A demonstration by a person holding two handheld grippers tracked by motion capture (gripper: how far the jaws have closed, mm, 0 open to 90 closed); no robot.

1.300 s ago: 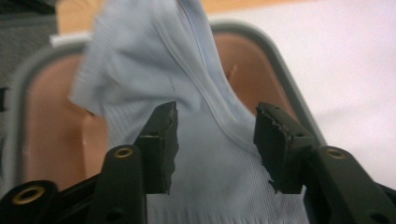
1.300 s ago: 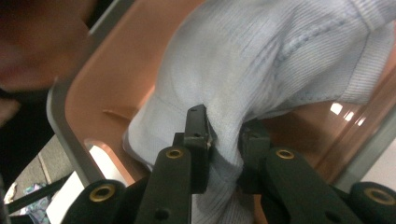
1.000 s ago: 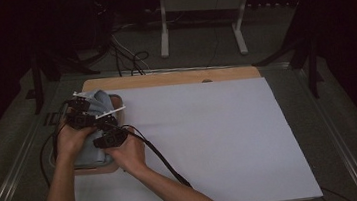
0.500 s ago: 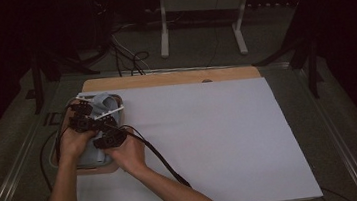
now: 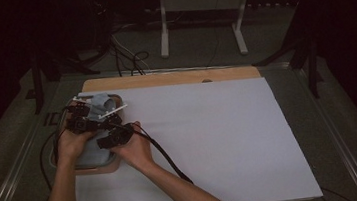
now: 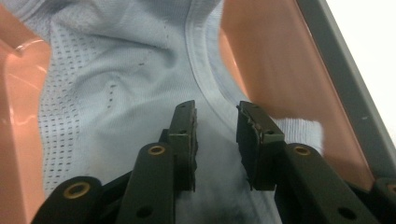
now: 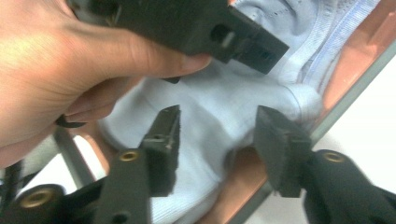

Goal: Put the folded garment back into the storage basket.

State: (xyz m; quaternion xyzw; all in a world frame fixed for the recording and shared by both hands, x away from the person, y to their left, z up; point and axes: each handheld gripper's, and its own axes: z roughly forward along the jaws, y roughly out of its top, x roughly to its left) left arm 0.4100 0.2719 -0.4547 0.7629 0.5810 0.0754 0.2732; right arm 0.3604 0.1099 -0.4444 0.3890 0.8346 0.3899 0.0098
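The right tool has just been opening, and its jaws now stand spread over the pale blue garment without pressing it. The left tool straddles a seam with a gap; whether its pads bite the cloth I cannot tell. The garment lies in the tray at the table's left edge. Before lifting, close the right tool on one fold only.

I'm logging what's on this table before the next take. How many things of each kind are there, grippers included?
Pale blue garment: 1
Tray holding it: 1
White sheet covering the table: 1
Wooden board under the sheet: 1
Handheld grippers: 2, the left gripper and the right gripper
Total: 6
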